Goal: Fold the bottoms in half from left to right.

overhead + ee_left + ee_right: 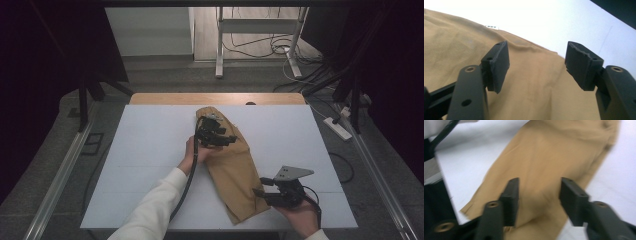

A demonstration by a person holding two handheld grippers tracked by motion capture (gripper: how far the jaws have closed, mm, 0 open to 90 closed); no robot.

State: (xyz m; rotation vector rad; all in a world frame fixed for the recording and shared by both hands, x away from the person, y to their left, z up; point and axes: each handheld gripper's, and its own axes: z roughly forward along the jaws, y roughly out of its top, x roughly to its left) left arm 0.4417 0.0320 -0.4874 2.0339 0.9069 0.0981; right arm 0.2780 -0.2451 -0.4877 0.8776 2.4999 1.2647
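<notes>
A tan cloth garment (235, 170) lies folded in a long strip on the white table (145, 145), running from the far middle toward the near edge. My left gripper (222, 136) hovers over the cloth's upper part; its jaws stand wide apart above the tan fabric (529, 82) with nothing between them. My right gripper (261, 191) sits at the cloth's near right edge. In the right gripper view its jaws are parted over the tan cloth (549, 157), and that view is blurred. The right gripper (539, 197) holds nothing.
A wooden strip (215, 98) borders the table's far edge. Beyond it stand a white metal frame (260, 30) and loose cables (280, 47) on the floor. A power strip (339, 127) lies on the floor at the right. Metal rails flank both sides.
</notes>
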